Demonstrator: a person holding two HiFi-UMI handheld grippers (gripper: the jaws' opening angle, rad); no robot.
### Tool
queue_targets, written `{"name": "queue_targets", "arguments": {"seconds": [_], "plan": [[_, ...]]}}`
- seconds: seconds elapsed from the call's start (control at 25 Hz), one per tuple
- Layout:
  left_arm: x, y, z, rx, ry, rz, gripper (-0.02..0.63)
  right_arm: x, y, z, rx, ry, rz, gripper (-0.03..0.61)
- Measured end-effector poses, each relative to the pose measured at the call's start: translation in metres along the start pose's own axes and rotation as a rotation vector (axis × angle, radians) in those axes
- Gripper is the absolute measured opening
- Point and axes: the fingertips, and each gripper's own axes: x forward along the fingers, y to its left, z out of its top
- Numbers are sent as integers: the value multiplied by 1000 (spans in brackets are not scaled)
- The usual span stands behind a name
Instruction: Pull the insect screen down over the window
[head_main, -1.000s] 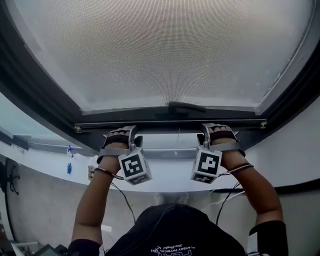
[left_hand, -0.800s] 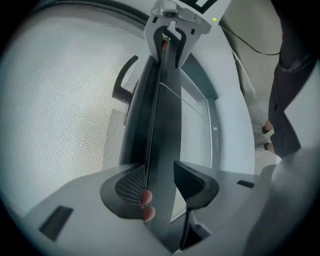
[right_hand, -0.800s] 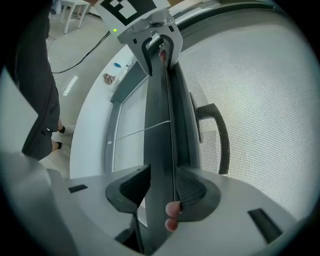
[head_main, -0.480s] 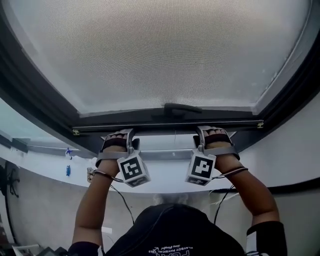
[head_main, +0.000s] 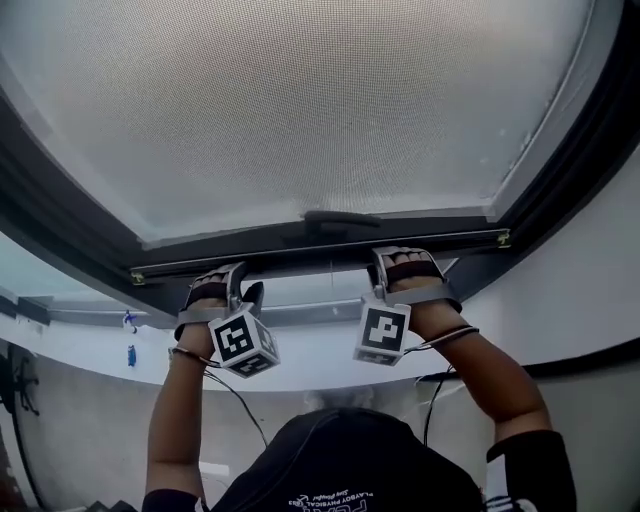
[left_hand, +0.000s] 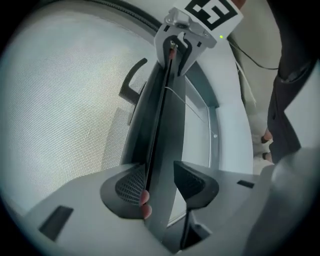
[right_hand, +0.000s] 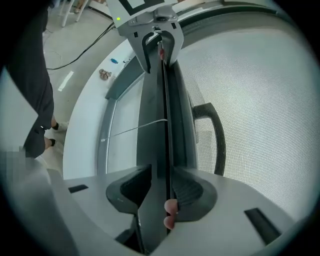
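The insect screen (head_main: 300, 100) fills the upper part of the head view, its grey mesh stretched inside the dark window frame (head_main: 60, 230). Its pull bar (head_main: 300, 251) runs across below the mesh, with the lower frame rail (head_main: 300, 313) a little way beneath it and a strip of bare window glass (head_main: 300, 290) showing between the two.

The left gripper (head_main: 238, 284) is clamped on the pull bar left of centre. In the left gripper view the bar stands between both pads, and the person's fingertips (left_hand: 145, 200) press on it beside one pad. The right gripper (head_main: 402, 262) is clamped on the bar right of centre. Its jaws have just been closing, with the bar between them and both pads on it.

A curved dark handle (head_main: 342, 217) juts from the bar between the two grippers, touched by neither. A thin pale line (right_hand: 135, 127), perhaps a cord, crosses the glass under the bar. Below lies the white sill (head_main: 300, 365), with a small blue item (head_main: 130, 355) at its left end. A black cable (head_main: 235, 400) hangs from the left wrist.
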Motion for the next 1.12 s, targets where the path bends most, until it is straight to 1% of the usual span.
{"name": "queue_targets", "arguments": {"seconds": [0.08, 0.16, 0.36, 0.56, 0.64, 0.68, 0.76, 0.8, 0.88, 0.96, 1.08, 1.12], "plan": [[1, 1, 0, -2, 18, 15, 160, 1, 2, 0, 4, 2, 14, 130], [1, 5, 1, -2, 23, 26, 160, 1, 3, 0, 17, -6, 53, 130], [3, 8, 2, 4, 41, -4, 160, -4, -2, -4, 34, -37, 114, 117], [3, 7, -2, -4, 43, 17, 160, -4, 1, -2, 34, -45, 105, 117], [1, 9, 0, -9, 34, 35, 160, -6, 2, -2, 41, -59, 83, 117], [-1, 9, 1, -37, 19, 35, 160, -8, 1, -2, 46, -74, 55, 118], [-12, 11, 6, -158, -45, 30, 160, -18, -6, 0, 77, -129, -27, 118], [-20, 14, 11, -223, -87, 36, 160, -26, -12, 2, 106, -167, -69, 118], [-36, 21, 21, -319, -164, 59, 160, -43, -25, 4, 186, -240, -129, 118], [-52, 26, 35, -425, -243, 80, 160, -58, -37, 2, 272, -303, -164, 118], [-77, 40, 63, -623, -394, 111, 160, -76, -53, -3, 404, -385, -199, 118], [-85, 45, 70, -675, -438, 125, 160, -81, -57, -4, 447, -414, -217, 118]]}}
